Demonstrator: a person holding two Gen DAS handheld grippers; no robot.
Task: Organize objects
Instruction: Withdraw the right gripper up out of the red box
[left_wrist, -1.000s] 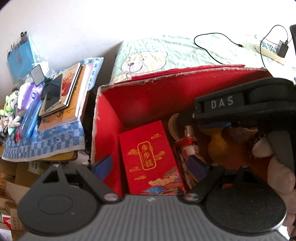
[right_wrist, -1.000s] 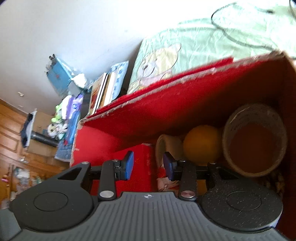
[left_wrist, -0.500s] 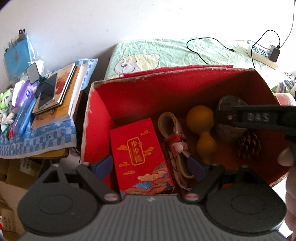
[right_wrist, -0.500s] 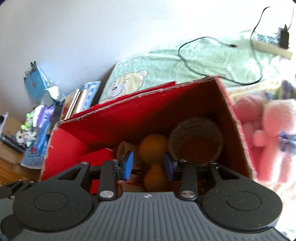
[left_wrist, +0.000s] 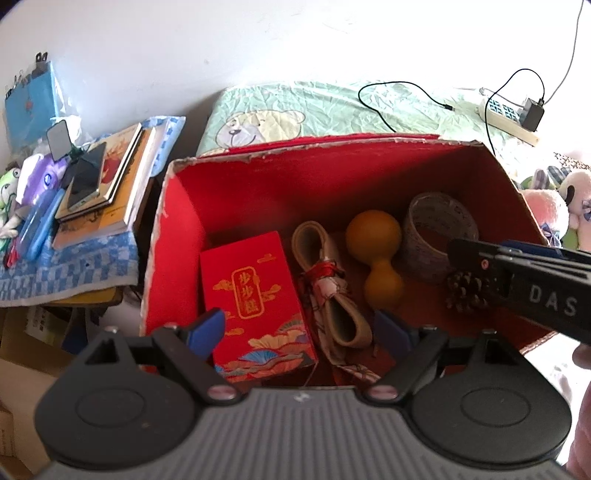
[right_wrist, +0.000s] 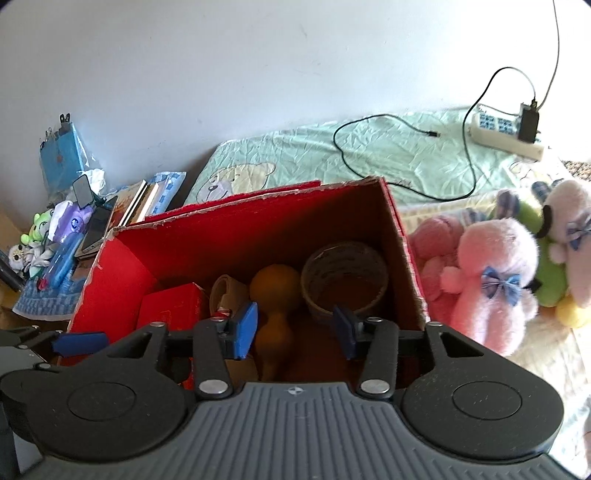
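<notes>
Red box (left_wrist: 184, 221) sitting open-topped on bed, rim frayed. Inside, L to R: red packet (left_wrist: 255, 295), rolled strap (left_wrist: 328, 280), orange gourd (left_wrist: 376, 254), tape roll (left_wrist: 436, 236), pinecone (left_wrist: 465, 291); bare floor at front-R. Left gripper (left_wrist: 303, 328) hovering over front edge, jaws spread wide, holding nothing. Right gripper (right_wrist: 295, 328) likewise gaping, empty, above near rim. Plush toys (right_wrist: 495, 273) lying just beside R wall.

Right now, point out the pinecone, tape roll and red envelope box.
pinecone (left_wrist: 466, 292), left wrist view, scaly centre.
tape roll (right_wrist: 345, 280), right wrist view, outer front wall.
red envelope box (left_wrist: 255, 295), left wrist view, printed top face.
</notes>
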